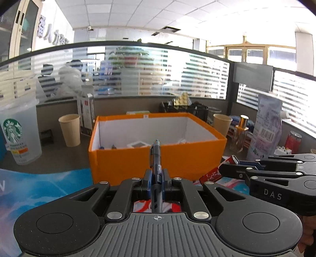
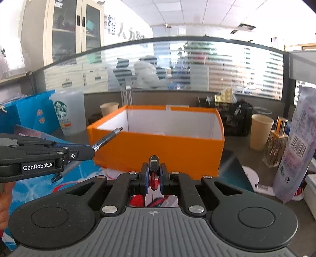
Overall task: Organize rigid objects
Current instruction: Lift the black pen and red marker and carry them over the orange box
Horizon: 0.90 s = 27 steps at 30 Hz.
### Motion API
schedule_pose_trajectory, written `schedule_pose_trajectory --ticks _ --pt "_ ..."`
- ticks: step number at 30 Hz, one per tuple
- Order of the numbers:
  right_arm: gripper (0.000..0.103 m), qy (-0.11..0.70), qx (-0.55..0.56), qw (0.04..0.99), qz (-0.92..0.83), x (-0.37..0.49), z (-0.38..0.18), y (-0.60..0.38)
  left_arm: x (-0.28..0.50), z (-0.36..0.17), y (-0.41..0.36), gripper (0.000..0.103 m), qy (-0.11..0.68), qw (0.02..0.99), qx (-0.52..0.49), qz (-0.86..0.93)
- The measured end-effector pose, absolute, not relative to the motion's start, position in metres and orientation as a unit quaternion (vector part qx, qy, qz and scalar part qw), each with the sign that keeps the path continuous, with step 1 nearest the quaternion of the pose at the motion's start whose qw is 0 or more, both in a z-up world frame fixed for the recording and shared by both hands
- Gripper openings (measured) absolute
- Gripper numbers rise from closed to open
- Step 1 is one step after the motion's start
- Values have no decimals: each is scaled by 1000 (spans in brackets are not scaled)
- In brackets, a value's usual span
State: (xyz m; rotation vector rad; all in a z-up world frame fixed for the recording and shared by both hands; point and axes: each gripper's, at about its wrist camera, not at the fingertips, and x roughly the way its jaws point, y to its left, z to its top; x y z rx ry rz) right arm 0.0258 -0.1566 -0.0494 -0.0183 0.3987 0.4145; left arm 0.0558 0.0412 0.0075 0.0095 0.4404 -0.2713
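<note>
Cluttered desk space surrounds an orange box (image 1: 158, 158) standing just beyond both claws. Left claw (image 1: 156, 178) clamps a pen (image 1: 156, 158), right claw (image 2: 154, 176) clamps a red lighter (image 2: 154, 174), both aimed at the box, likely for dropping in.

Place: open-plan office | Far: frosted-stripe glass partition (image 1: 138, 71) around the desk (image 2: 237, 158), seated people dimly visible behind it | Overhead: tiled drop ceiling (image 1: 177, 13) with vents | Far left: glass-door filing cabinet (image 2: 65, 33), large wall lettering (image 2: 126, 29) beside it | Far right: bright windows (image 1: 250, 53)
</note>
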Motion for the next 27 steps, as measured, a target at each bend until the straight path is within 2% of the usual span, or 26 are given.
schedule_pose_trajectory --ticks 19,22,27 --pt "9 137 -3 970 203 47 -4 -160 76 46 41 8 172 977 12 -126" --pt "9 140 -4 969 205 50 -9 -158 82 31 43 8 193 973 15 -124" --pt "9 159 2 965 207 57 -22 -158 97 -24 55 9 278 954 -12 -112"
